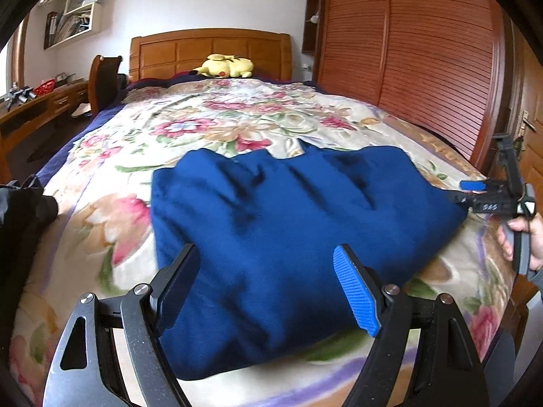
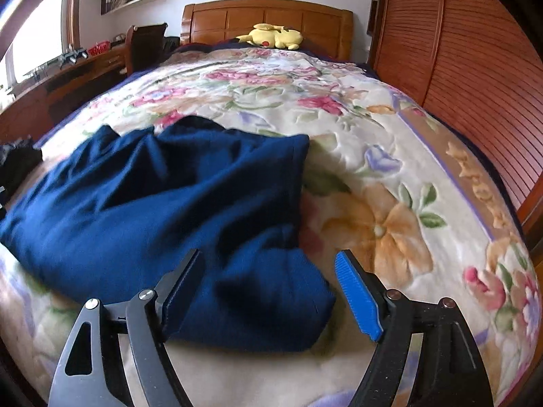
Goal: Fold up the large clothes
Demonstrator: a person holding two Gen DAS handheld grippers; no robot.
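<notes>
So, going left to right: off at the far left edge of the bed there's a dark black garment (image 1: 23,210) bunched up, well apart from the action. Then the left gripper (image 1: 266,288), jaws spread wide with nothing in them, hovering right over the near edge of the blue garment (image 1: 271,224). That blue piece is lying on the floral blanket (image 1: 210,125), already folded down into a chunky rectangle, long axis running left-right across the bed, so it sits straight ahead of both claws. Further right, the right gripper (image 2: 269,291) is also wide open and empty, lined up on the near right corner of the fold, which pokes between its fingers without being pinched as far as I can tell. In the left wrist view you can see the right gripper out at the right end of the cloth, with the person's hand (image 1: 522,237) on its handle. My guess is each claw takes its own end; the left one is nearer the middle of the near edge, the right one owns the corner. Nothing really blocks either one. The yellow plush toy (image 1: 225,66) is way back by the headboard (image 1: 210,51), the desk (image 1: 37,108) is off left of the bed and the wardrobe (image 1: 424,51) runs along the right side. Only snag I'd watch is the thick layers slipping.
</notes>
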